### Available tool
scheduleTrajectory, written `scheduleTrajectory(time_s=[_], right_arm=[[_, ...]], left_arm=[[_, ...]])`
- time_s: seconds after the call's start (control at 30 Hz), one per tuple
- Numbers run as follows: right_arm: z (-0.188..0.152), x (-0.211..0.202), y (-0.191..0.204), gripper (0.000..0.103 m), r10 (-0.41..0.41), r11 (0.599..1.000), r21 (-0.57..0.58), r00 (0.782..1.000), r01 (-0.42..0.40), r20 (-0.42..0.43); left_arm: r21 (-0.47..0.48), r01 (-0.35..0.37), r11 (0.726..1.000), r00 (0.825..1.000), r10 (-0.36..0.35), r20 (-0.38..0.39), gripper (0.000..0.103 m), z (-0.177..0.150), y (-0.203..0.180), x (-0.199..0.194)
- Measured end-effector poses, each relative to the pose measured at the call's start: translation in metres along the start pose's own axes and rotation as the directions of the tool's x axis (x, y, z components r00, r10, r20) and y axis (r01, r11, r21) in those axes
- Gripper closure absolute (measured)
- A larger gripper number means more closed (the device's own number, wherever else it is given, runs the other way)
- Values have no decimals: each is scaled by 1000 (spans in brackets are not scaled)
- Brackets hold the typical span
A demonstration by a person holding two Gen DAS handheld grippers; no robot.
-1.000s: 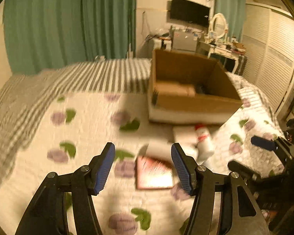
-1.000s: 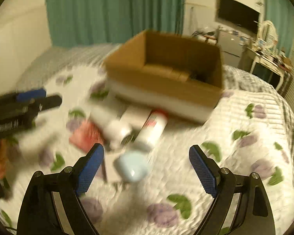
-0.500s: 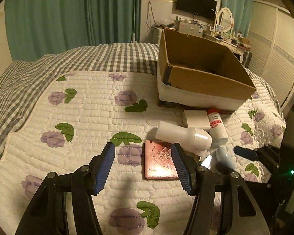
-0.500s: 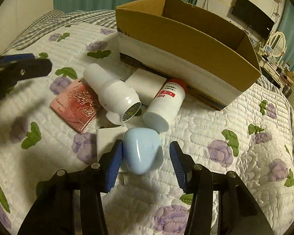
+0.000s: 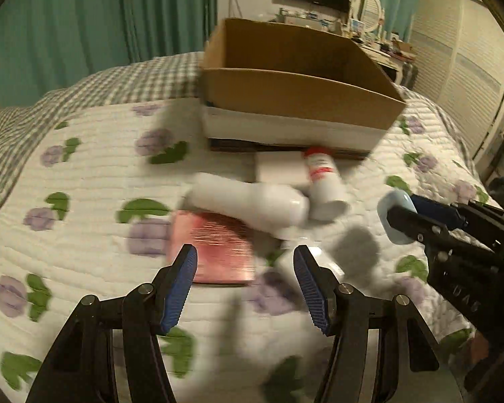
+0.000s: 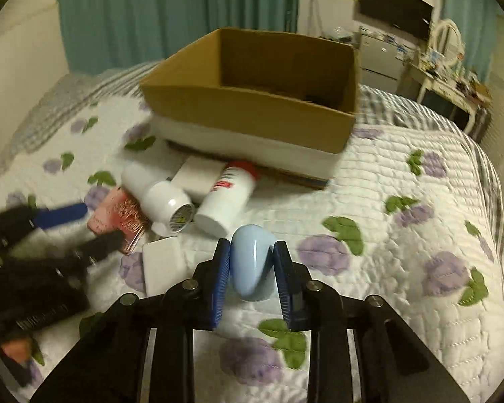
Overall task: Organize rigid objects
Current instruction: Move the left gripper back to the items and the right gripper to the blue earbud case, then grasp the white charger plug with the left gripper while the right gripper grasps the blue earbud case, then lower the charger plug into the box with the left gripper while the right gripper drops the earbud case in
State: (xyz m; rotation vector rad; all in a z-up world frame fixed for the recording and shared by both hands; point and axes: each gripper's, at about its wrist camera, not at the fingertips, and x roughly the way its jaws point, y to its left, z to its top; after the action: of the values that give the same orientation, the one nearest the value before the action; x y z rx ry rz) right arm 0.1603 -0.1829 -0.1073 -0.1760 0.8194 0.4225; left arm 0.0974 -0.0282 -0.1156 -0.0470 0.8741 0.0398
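Note:
My right gripper [image 6: 251, 262] is shut on a pale blue rounded object [image 6: 252, 268] and holds it above the quilt; it also shows in the left wrist view [image 5: 397, 216]. My left gripper [image 5: 245, 265] is open and empty, just above a pink rose-patterned case [image 5: 215, 248]. A white bottle [image 5: 252, 205], a red-capped white bottle [image 5: 324, 181] and a flat white box [image 5: 279, 169] lie in front of the open cardboard box [image 5: 295, 95]. In the right wrist view the cardboard box [image 6: 252, 107] stands behind the same pile, with a small white card [image 6: 163, 265] nearest.
The quilted bedspread [image 6: 403, 235] with purple flowers covers the bed. Teal curtains [image 5: 100, 33] hang behind. A dresser with a mirror [image 6: 450, 50] and a wall TV [image 6: 394, 6] stand at the back right.
My right gripper has shut on the pale blue object and lifted it off the quilt to the right. My left gripper has moved closer over the pink case.

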Motion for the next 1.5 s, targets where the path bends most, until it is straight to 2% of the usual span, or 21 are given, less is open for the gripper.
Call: scheduleTrajectory(time_s=[0.2, 0.33, 0.43, 0.47, 0.53, 0.73, 0.9, 1.23, 1.5], right_arm=[[0, -3, -18, 78, 22, 997, 71, 1000, -22, -3], [0, -1, -21, 78, 38, 996, 81, 999, -36, -12], [-2, 0, -22, 78, 44, 996, 82, 999, -42, -18], [-2, 1, -22, 78, 45, 996, 83, 999, -43, -22], [-2, 3, -22, 78, 44, 996, 85, 999, -41, -30], [-3, 6, -18, 78, 35, 997, 68, 999, -32, -40], [-2, 1, -16, 78, 20, 998, 56, 999, -19, -25], [3, -24, 0, 78, -14, 1000, -3, 999, 14, 34], [28, -61, 2, 78, -1, 1000, -8, 993, 2, 118]], left_arm=[[31, 45, 999, 997, -43, -57, 40, -4, -35, 20], [7, 57, 998, 993, -56, -105, 40, -8, -39, 39], [-8, 52, 999, 993, -53, -103, 37, -10, -40, 45], [-1, 30, 1000, 993, -30, -115, 37, -10, -41, 51], [8, 32, 999, 987, -31, -159, 37, -14, -42, 63], [15, 43, 999, 992, -40, -123, 41, -18, -40, 58], [12, 63, 998, 994, -62, -89, 50, -19, -34, 42], [-29, 64, 998, 998, -63, 24, 57, -12, -15, -12], [-36, 69, 997, 987, -63, 147, 58, 12, -16, -61]])
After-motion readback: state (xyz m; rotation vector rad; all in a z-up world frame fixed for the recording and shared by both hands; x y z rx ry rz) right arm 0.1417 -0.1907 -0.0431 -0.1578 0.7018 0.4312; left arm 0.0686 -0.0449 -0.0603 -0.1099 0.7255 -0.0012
